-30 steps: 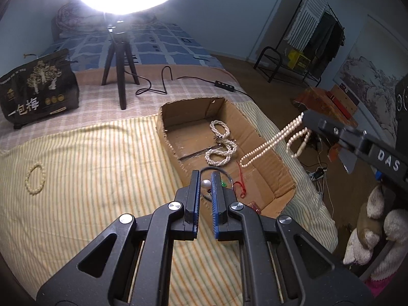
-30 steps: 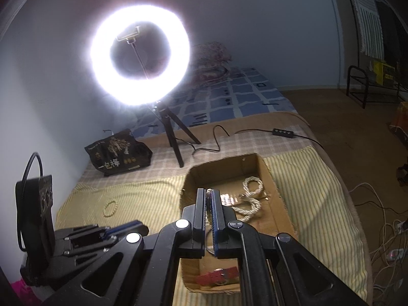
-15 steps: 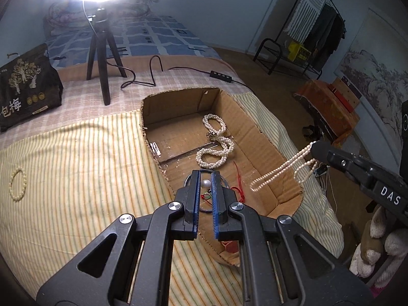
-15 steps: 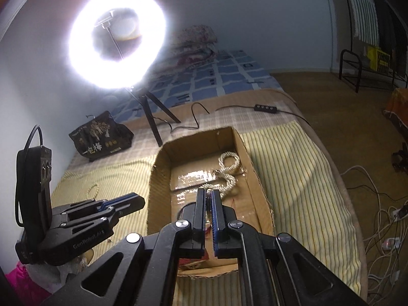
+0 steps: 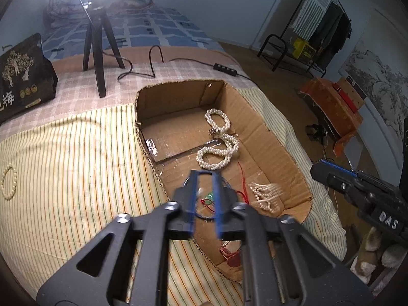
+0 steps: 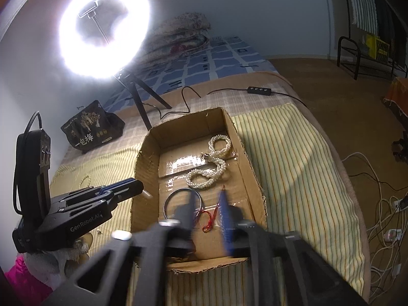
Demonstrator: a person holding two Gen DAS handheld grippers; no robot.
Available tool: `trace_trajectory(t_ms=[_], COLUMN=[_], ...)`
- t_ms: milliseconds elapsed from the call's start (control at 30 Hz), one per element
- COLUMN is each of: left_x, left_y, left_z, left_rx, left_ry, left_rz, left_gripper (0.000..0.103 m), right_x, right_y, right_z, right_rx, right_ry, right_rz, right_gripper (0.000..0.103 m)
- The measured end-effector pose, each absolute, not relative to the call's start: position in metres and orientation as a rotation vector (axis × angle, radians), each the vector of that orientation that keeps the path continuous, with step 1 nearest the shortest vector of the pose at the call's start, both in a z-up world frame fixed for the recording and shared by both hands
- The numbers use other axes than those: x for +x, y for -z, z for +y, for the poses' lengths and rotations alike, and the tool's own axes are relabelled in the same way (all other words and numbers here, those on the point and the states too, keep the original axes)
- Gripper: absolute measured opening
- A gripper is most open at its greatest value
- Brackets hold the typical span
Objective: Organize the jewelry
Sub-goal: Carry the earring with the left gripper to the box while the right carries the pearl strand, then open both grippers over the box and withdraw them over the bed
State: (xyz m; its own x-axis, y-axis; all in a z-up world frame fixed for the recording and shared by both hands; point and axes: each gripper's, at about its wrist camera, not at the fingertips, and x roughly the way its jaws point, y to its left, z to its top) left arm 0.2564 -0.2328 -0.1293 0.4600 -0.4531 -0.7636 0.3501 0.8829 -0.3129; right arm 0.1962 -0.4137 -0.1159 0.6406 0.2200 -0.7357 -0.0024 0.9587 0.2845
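Both grippers tilt steeply downward, side by side. The left gripper (image 5: 205,191) has its jaws opening, nothing pinched between. At its three o'clock, the right gripper (image 6: 206,211) is opening too, jaws empty.

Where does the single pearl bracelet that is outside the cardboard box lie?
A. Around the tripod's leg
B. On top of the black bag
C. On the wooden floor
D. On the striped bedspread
D: the pearl bracelet lies flat on the striped bedspread, apart from the cardboard box.

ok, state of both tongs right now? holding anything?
Left tongs: jaws opening, nothing gripped, over the cardboard box.
Right tongs: jaws opening, nothing gripped; a pearl strand lies blurred in the box.
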Motion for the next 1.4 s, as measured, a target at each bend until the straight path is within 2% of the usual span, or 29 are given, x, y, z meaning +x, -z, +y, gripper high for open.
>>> trace_trajectory(t_ms=[33, 133, 233, 433, 600, 900, 1400], left_x=[0.256, 0.255, 0.254, 0.253, 0.250, 0.250, 0.260], left_y=[0.130, 0.127, 0.126, 0.123, 0.116, 0.107, 0.109], left_z=[-0.232, -0.232, -0.229, -0.222, -0.210, -0.166, -0.063], left_rx=[-0.116, -0.100, -0.100, -0.087, -0.074, -0.082, -0.124], left_ry=[0.496, 0.481, 0.477, 0.463, 0.449, 0.373, 0.199], left_rz=[0.971, 0.950, 0.948, 0.941, 0.927, 0.891, 0.912], left_gripper=[0.039, 0.041, 0.041, 0.041, 0.041, 0.041, 0.041], right_x=[0.196, 0.195, 0.194, 0.193, 0.191, 0.189, 0.194], right_y=[0.116, 0.116, 0.114, 0.112, 0.110, 0.102, 0.096], right_z=[-0.414, -0.414, -0.416, -0.415, -0.411, -0.391, -0.313], right_rx=[0.265, 0.257, 0.262, 0.265, 0.271, 0.207, 0.092], right_ry=[-0.120, -0.094, -0.082, -0.060, -0.041, -0.044, -0.225], right_rz=[0.869, 0.864, 0.852, 0.850, 0.821, 0.738, 0.706], right_gripper=[0.052, 0.075, 0.086, 0.092, 0.093, 0.103, 0.103])
